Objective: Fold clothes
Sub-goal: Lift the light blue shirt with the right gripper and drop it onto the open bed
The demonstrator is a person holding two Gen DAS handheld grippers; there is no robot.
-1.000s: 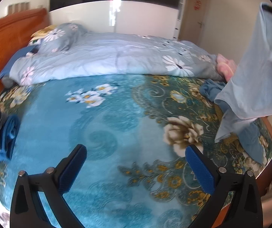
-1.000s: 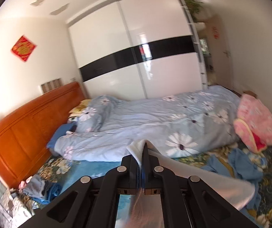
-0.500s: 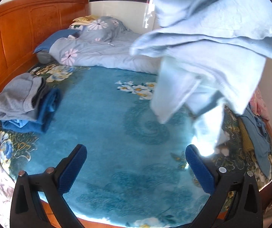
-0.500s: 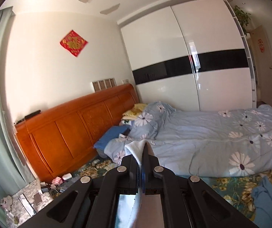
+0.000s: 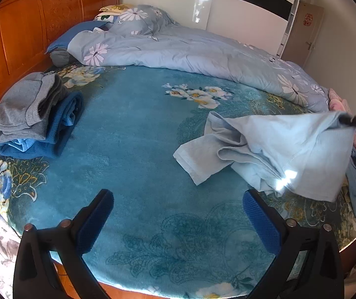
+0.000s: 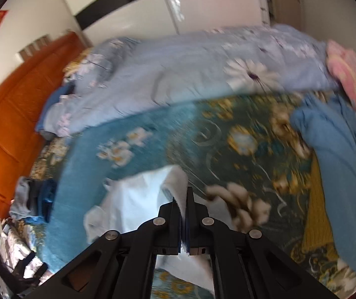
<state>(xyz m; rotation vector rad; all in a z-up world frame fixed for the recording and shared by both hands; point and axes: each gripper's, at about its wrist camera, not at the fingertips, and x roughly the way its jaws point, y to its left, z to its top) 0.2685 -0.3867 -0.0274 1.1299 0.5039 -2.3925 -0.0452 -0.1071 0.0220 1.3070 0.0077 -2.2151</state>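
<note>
A pale blue garment (image 5: 277, 149) lies half spread on the teal floral bedspread (image 5: 140, 154), its right corner lifted. My right gripper (image 6: 185, 199) is shut on that corner; its black tip (image 5: 352, 120) shows at the right edge of the left wrist view. In the blurred right wrist view the pale blue garment (image 6: 138, 199) trails down from the pinched fingers to the bed. My left gripper (image 5: 178, 219) hangs open over the near part of the bedspread, left of and apart from the garment, with nothing between its blue pads (image 5: 95, 221).
A stack of folded grey and blue clothes (image 5: 33, 114) sits at the bed's left side by the wooden headboard (image 5: 28, 25). A light blue flowered duvet (image 5: 190, 49) fills the far half. Unfolded blue clothes (image 6: 339, 174) and a pink item (image 6: 347, 74) lie at the right edge.
The right gripper has dropped steeply with the pale blue garment, which hung in the air before and now rests partly on the bedspread. The left gripper shifted sideways and a little lower, staying open.
</note>
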